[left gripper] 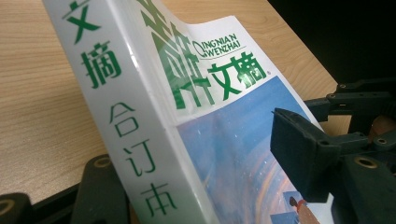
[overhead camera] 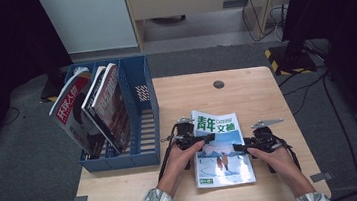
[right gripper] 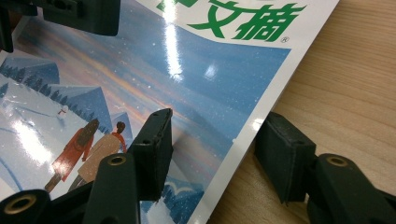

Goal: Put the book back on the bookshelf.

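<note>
A thick book (overhead camera: 223, 163) with a white and green title band and a blue snowy cover lies on the wooden table (overhead camera: 251, 93), in front of the person. My left gripper (overhead camera: 204, 139) is at its left side. In the left gripper view one jaw sits under the white spine (left gripper: 126, 126) and the other pad (left gripper: 294, 149) stands over the cover, not pressed on it. My right gripper (overhead camera: 239, 148) is at the book's right edge. In the right gripper view its jaws (right gripper: 217, 144) straddle that edge (right gripper: 243, 154), one over the cover and one on the table, with a gap.
A blue file rack (overhead camera: 145, 134) stands on the table's left side with magazines (overhead camera: 74, 111) leaning in its left slots; its right slot is empty. A round cable hole (overhead camera: 218, 84) sits near the table's far edge. The right gripper (left gripper: 359, 102) shows beyond the book in the left gripper view.
</note>
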`<state>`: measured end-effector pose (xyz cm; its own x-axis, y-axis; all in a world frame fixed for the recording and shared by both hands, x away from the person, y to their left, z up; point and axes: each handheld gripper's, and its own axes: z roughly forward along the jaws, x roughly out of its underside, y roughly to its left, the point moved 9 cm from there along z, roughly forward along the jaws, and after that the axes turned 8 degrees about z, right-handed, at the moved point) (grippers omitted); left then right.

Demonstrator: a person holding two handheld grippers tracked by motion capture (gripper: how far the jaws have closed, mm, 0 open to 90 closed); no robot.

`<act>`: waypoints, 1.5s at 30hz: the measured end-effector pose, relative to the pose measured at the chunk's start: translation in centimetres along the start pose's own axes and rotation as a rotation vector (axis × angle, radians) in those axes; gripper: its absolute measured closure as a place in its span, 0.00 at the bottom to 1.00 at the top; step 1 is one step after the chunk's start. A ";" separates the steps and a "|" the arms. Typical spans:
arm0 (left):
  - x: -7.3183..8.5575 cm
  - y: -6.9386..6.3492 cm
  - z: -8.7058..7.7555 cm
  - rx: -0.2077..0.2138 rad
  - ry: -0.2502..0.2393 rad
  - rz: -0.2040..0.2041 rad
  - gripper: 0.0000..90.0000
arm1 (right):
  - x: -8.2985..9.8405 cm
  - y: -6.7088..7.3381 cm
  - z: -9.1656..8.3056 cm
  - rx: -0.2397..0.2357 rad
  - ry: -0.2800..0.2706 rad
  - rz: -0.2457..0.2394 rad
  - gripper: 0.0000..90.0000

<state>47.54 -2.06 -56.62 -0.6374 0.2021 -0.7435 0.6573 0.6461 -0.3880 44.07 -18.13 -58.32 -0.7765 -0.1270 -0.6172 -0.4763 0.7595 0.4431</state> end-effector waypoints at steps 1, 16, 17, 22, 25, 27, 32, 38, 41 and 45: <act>0.0 0.0 0.0 0.001 0.002 0.000 0.41 | 0.0 0.0 0.0 0.000 0.001 0.000 0.52; 0.1 -0.1 0.1 -0.015 0.021 0.013 0.53 | -0.1 0.5 0.2 -0.003 -0.003 -0.034 0.53; 0.1 -0.1 0.0 -0.020 0.021 0.011 0.54 | -0.1 0.5 0.2 -0.002 -0.003 -0.034 0.53; 0.0 -0.2 -0.3 -0.066 0.001 0.055 0.63 | 0.0 0.5 0.1 -0.001 0.001 -0.034 0.53; -0.4 -0.6 -0.7 -0.081 -0.023 0.097 0.68 | 0.0 0.6 0.1 0.004 -0.002 -0.048 0.53; -0.7 -0.8 -1.1 -0.096 -0.040 0.127 0.71 | 0.0 0.7 0.1 0.000 -0.001 -0.053 0.52; -1.1 -1.5 -1.6 -0.101 -0.072 0.173 0.74 | -0.1 0.7 0.1 -0.004 -0.011 -0.079 0.47; -1.7 -2.7 -2.1 -0.083 -0.106 0.258 0.76 | -0.2 0.2 0.4 -0.002 -0.020 -0.107 0.37; -2.0 -3.4 -2.2 -0.082 -0.116 0.305 0.76 | -0.4 0.1 0.6 -0.005 -0.032 -0.132 0.31; -2.2 -4.0 -2.3 -0.077 -0.122 0.349 0.76 | -0.5 0.1 1.1 -0.035 -0.018 -0.133 0.20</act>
<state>45.39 -3.44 -52.13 -0.3245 0.3336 -0.8851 0.7915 0.6081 -0.0610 44.87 -17.27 -58.69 -0.6981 -0.2130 -0.6836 -0.5888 0.7140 0.3788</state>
